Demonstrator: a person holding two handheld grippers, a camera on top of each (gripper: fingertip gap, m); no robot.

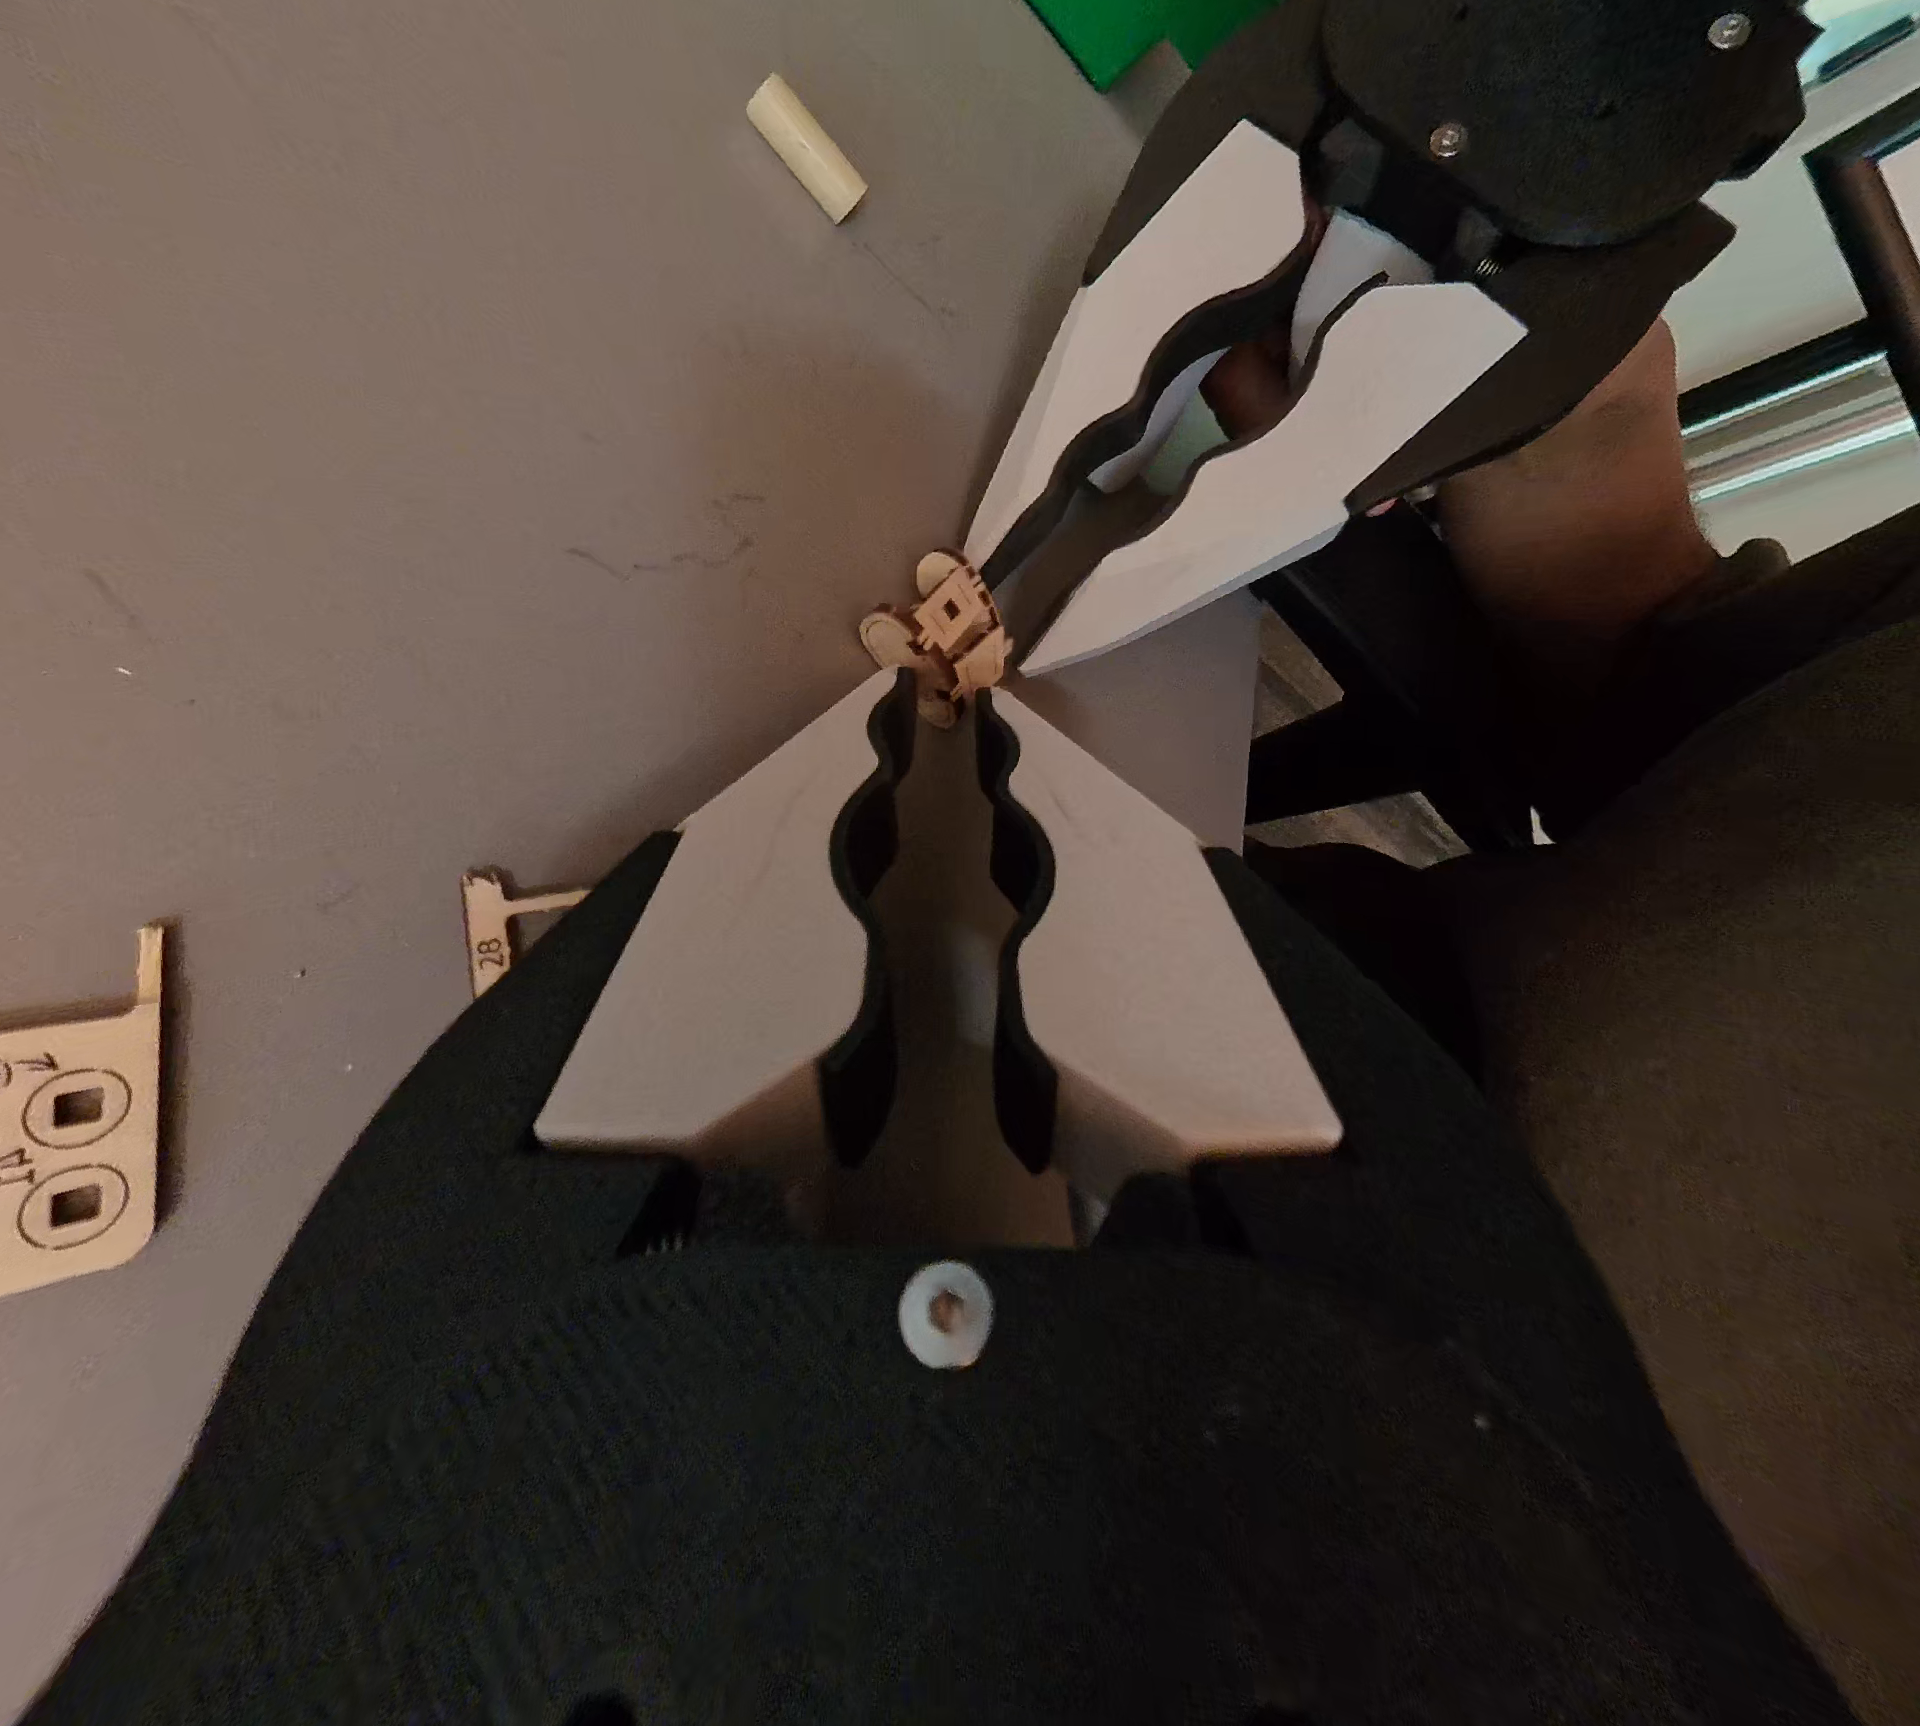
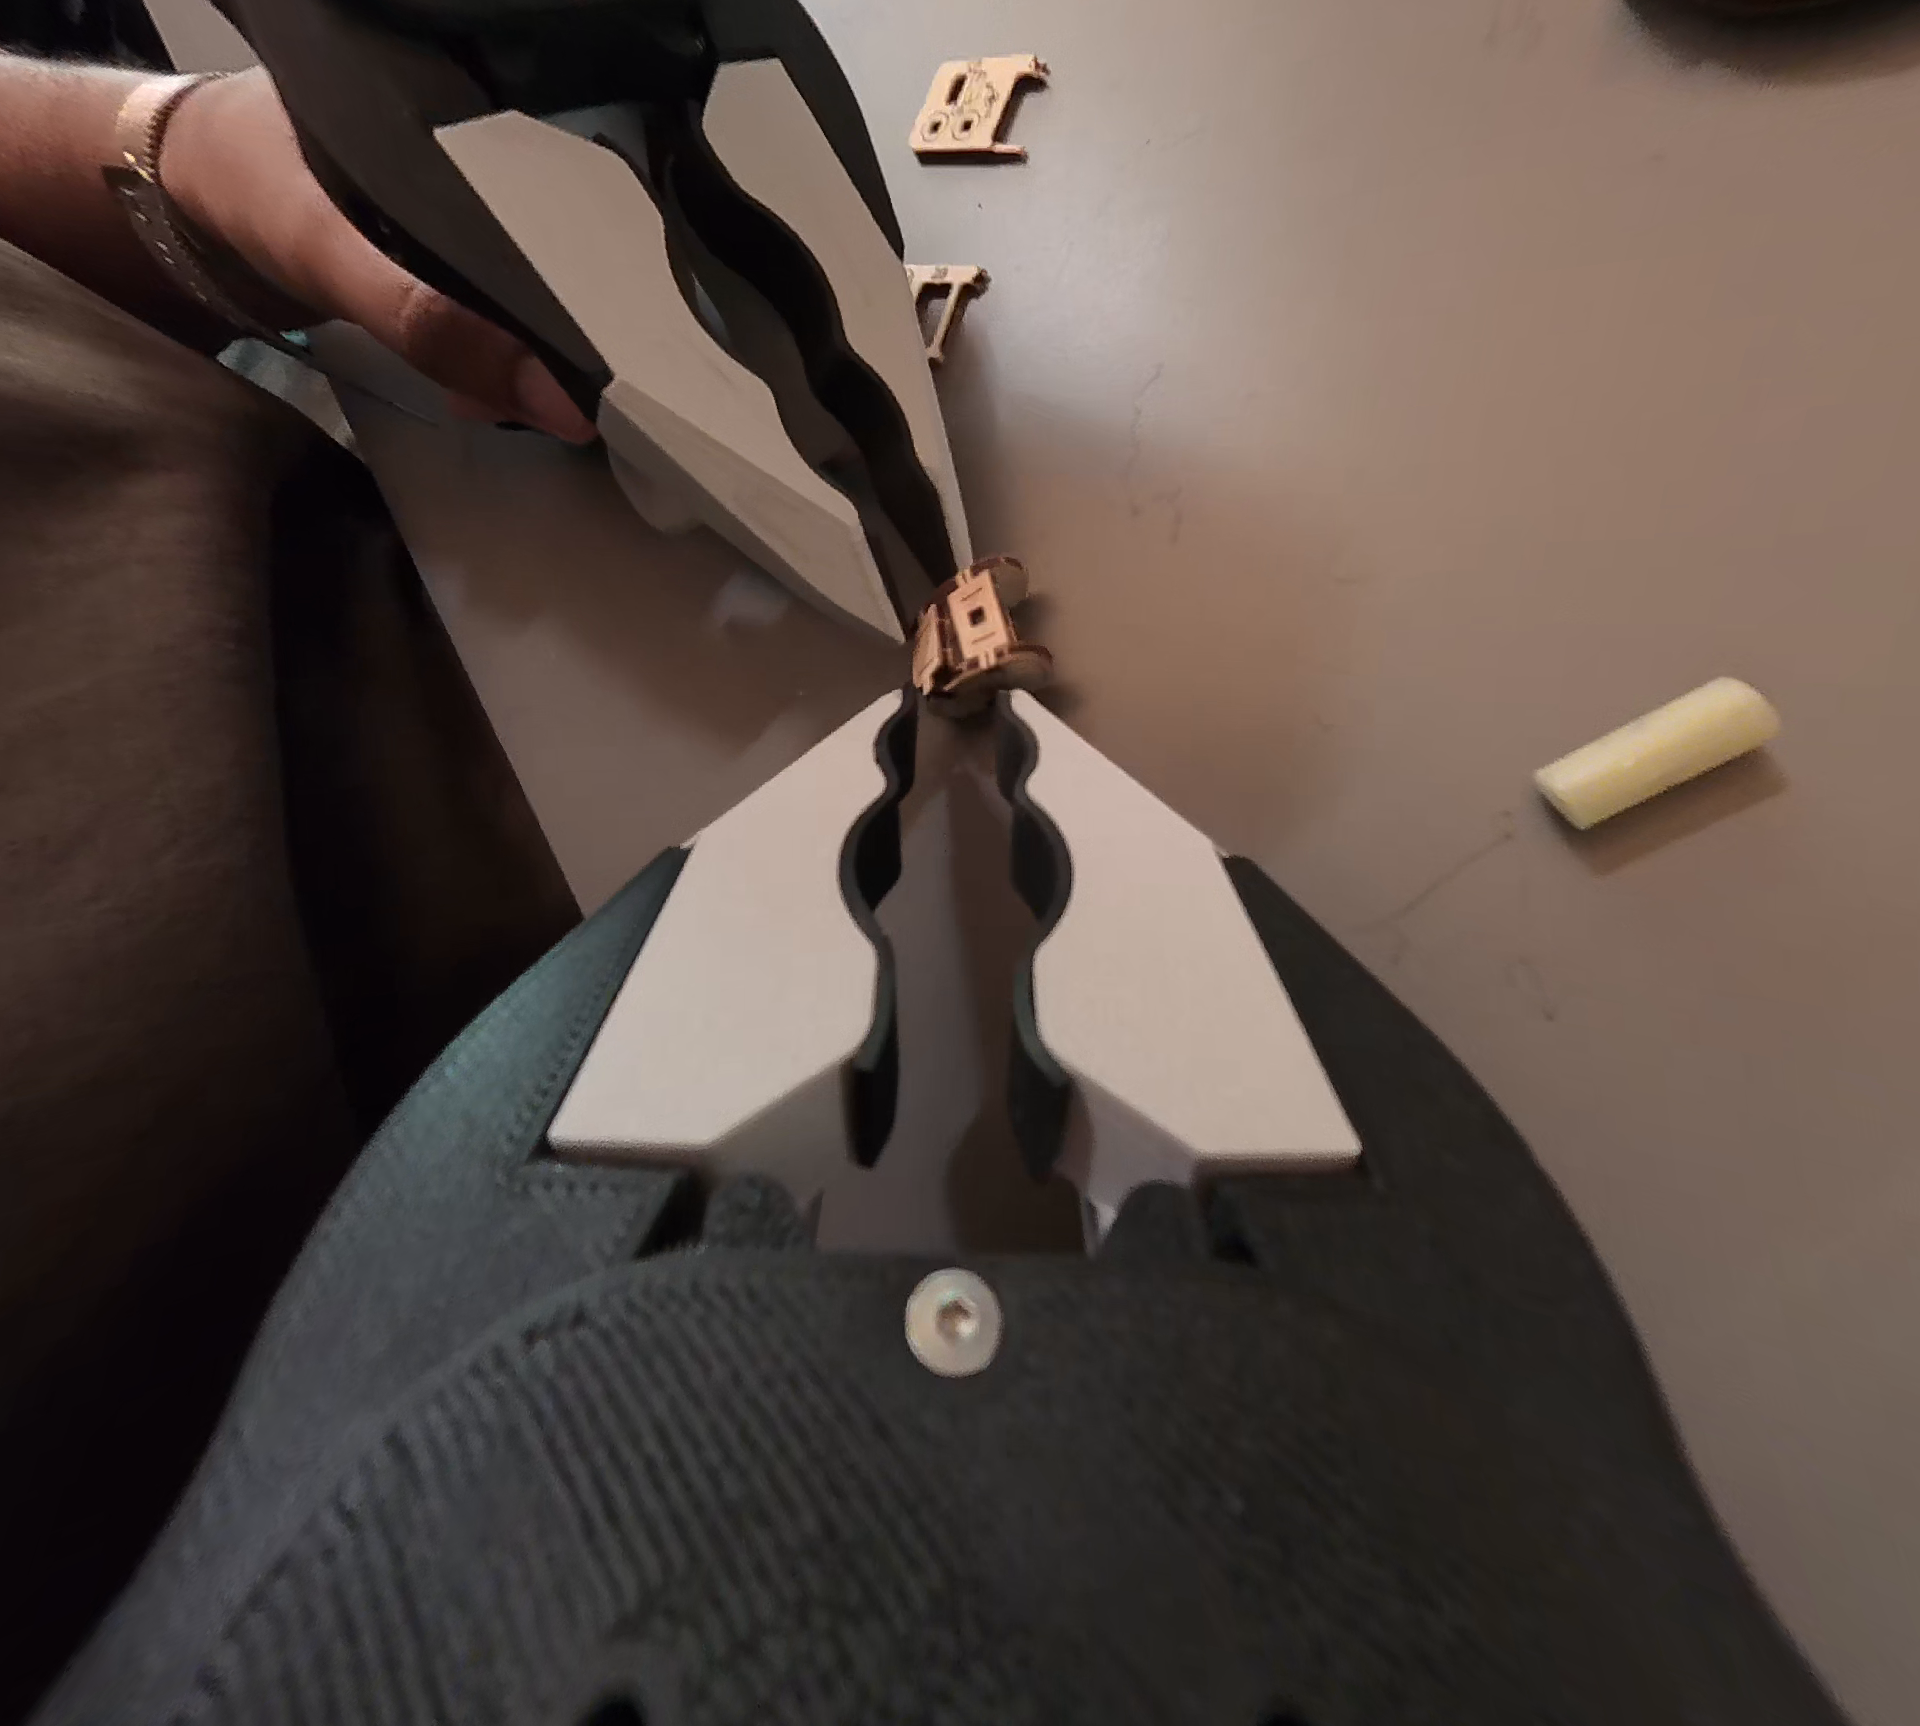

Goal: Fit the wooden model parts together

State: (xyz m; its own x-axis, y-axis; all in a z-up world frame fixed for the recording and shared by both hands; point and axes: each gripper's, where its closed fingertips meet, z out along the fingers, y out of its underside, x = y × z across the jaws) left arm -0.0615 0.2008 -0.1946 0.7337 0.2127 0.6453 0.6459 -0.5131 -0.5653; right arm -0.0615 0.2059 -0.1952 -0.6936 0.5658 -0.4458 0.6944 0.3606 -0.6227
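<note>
Both grippers, left and right, meet tip to tip, each pinched nearly closed on the small wooden part between them.

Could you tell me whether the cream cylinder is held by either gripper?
No, the cream cylinder lies alone on the grey table, apart from both grippers, which meet at the small wooden piece.

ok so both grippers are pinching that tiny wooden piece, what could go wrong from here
1. The left gripper and right gripper hold the small wooden assembly only at their fingertips, so it could twist or pop out.
2. It sits near the table edge and might drop off.
</note>
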